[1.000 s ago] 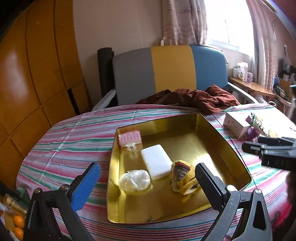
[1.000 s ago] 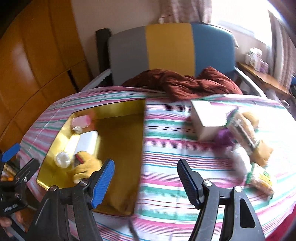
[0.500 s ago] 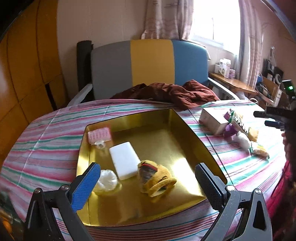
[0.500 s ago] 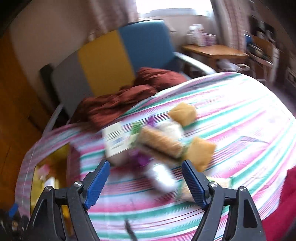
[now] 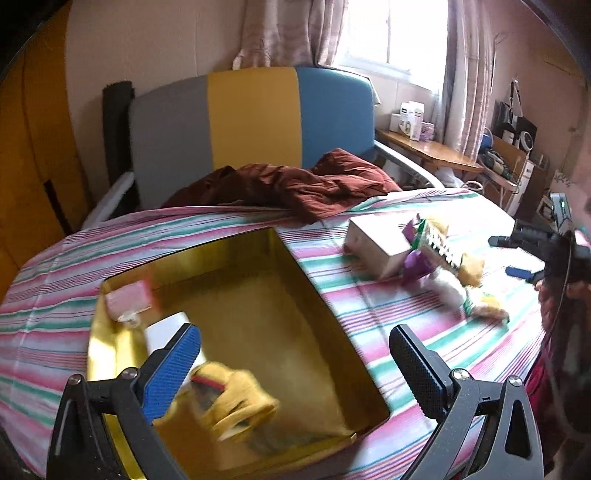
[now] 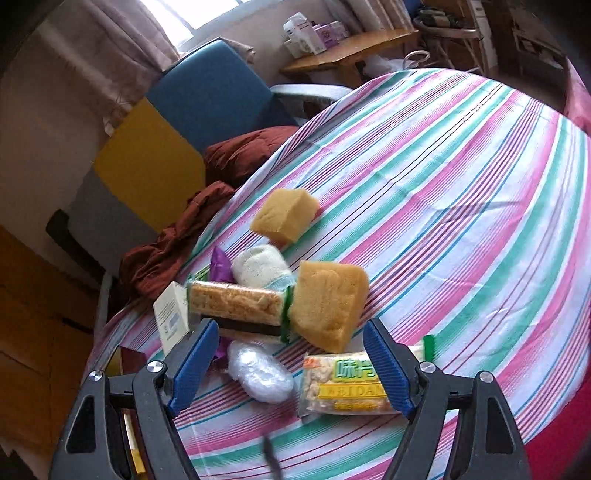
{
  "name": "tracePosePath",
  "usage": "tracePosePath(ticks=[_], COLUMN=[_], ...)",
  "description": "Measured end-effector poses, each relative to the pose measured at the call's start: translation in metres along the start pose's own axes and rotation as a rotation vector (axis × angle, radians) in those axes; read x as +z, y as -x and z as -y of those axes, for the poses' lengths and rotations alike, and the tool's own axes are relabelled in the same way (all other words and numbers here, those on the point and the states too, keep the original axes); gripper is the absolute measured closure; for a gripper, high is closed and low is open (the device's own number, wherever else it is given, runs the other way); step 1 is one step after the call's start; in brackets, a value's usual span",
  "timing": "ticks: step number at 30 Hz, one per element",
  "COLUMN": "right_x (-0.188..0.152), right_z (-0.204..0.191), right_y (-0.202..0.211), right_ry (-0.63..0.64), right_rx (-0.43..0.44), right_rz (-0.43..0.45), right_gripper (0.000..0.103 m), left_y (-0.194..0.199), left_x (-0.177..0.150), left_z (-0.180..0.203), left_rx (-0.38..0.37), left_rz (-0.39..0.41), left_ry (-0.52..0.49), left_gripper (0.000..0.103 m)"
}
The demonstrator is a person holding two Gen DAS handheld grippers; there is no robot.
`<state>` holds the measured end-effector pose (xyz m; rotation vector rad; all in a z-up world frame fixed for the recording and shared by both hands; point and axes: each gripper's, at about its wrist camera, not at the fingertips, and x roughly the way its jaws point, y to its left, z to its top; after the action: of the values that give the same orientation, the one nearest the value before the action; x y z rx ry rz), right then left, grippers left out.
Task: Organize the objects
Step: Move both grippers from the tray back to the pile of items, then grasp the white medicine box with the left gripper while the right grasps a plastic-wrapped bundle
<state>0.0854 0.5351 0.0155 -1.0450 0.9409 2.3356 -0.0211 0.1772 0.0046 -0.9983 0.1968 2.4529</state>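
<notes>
Here the right gripper, jaws spread, hangs over a clear wrapped bundle and snack packet, while the left gripper, also spread, faces the gold tray.

A lived-in room at home.
A curtained window, a tricolour armchair and a striped-cloth tabletop showed it.

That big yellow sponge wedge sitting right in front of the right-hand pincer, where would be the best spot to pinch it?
Probably across its two broad flat faces, near the middle. The yellow sponge wedge leans against the cracker packet on one side, so the open right gripper would best come down from above, one finger on the free striped-cloth side, the other slipping between sponge and packet. Being soft, it should give under a squeeze.
</notes>
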Motion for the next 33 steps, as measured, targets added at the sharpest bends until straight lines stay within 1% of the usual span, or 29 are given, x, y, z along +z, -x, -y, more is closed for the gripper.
tracePosePath(ticks=[5,7,13,16,21,23,25,26,33], right_x=[-0.002,-0.002,-0.004,-0.005,-0.007,-0.007,-0.008,-0.008,-0.009], right_z=[-0.005,-0.005,-0.01,-0.013,-0.015,-0.016,-0.016,-0.017,-0.019], right_y=[-0.004,-0.004,-0.008,-0.008,-0.01,-0.012,-0.013,-0.013,-0.013], right_ry=[0.013,0.013,0.03,0.046,0.054,0.054,0.056,0.059,0.071], right_rx=[0.031,0.043,0.072,0.076,0.082,0.083,0.086,0.087,0.091], right_rz=[-0.027,-0.034,-0.062,-0.071,-0.084,-0.09,-0.097,-0.1,-0.106], right_gripper=[0.021,0.021,0.02,0.02,0.02,0.02,0.02,0.02,0.02], left_y=[-0.024,-0.037,-0.082,-0.1,-0.141,-0.157,-0.174,-0.181,-0.219], left_x=[0.029,0.04,0.069,0.081,0.098,0.102,0.106,0.108,0.122], left_z=[0.02,0.028,0.043,0.051,0.064,0.069,0.072,0.075,0.093], left_rx=[-0.031,-0.054,-0.102,-0.117,-0.125,-0.117,-0.133,-0.129,-0.113], left_rz=[-0.02,-0.041,-0.122,-0.143,-0.193,-0.223,-0.253,-0.266,-0.3], left_ry=[-0.012,-0.011,0.046,0.06,0.08,0.094,0.116,0.125,0.123], left_gripper=[0.0,0.0,0.0,0.0,0.0,0.0,0.0,0.0,0.0])
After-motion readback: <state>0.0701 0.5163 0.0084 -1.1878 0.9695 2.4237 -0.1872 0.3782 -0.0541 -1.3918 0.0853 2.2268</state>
